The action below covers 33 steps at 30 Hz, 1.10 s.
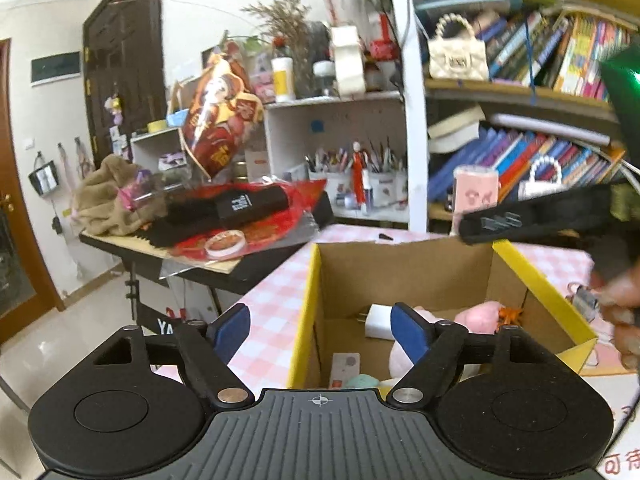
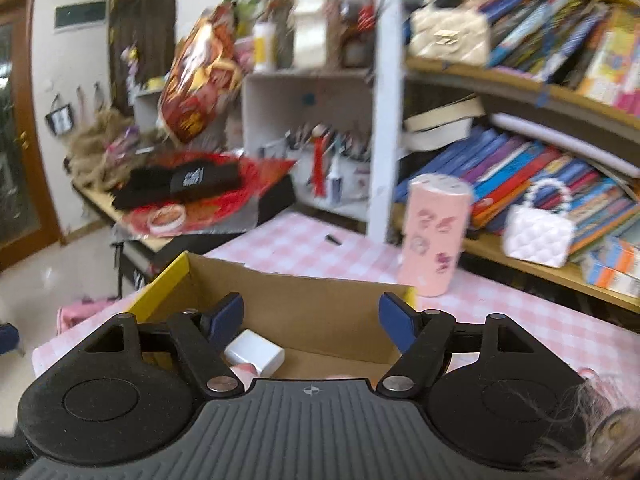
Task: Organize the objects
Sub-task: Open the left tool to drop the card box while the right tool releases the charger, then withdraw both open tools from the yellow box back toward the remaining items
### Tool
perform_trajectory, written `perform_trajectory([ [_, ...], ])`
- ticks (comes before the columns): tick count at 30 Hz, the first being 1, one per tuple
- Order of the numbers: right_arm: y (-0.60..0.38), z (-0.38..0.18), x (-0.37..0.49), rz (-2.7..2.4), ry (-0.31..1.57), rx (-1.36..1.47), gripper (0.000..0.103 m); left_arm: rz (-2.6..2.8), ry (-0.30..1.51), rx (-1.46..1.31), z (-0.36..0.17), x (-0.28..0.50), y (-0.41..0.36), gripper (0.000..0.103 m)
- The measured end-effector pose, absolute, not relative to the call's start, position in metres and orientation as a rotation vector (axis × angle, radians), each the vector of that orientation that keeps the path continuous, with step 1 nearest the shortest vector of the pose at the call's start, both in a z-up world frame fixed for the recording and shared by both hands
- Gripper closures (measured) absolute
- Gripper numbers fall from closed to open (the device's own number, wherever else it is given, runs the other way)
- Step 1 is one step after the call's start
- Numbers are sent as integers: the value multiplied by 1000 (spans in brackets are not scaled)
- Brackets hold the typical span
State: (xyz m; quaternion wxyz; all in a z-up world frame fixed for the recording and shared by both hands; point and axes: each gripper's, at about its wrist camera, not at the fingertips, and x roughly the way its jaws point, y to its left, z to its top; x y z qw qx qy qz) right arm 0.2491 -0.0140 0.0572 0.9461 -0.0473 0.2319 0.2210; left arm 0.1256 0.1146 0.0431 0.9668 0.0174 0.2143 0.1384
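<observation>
An open cardboard box with yellow flaps (image 1: 404, 276) sits on a pink checked table (image 1: 276, 312). Inside it lie a white charger (image 1: 378, 320), a pink soft toy (image 1: 478, 314), a small orange thing (image 1: 510, 314) and a mint-coloured thing (image 1: 362, 380). My left gripper (image 1: 324, 330) is open and empty above the box's near left corner. My right gripper (image 2: 310, 318) is open and empty above the same box (image 2: 304, 300), with the charger (image 2: 256, 352) just below its left finger. The right gripper's black body (image 1: 532, 218) shows blurred over the box's far right corner in the left wrist view.
A pink printed tube (image 2: 434, 236) stands on the table behind the box. Bookshelves (image 2: 540, 92) with bags and books fill the right. A cluttered side table (image 1: 200, 216) with black and red items stands at left. A small keyring-like thing (image 1: 584, 298) lies right of the box.
</observation>
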Motion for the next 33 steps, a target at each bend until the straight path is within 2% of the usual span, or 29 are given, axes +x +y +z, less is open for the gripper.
perform_trajectory([
  [8, -54, 53, 180, 291, 458, -73, 30, 252, 443, -8, 38, 89, 121, 19],
  [26, -65, -8, 42, 114, 642, -46, 30, 118, 577, 23, 2, 16, 115, 18],
  [28, -65, -12, 32, 106, 647, -49, 30, 100, 581, 28, 0, 12, 112, 14],
  [33, -70, -16, 14, 68, 650, -60, 30, 45, 597, 32, -9, 6, 100, 11],
])
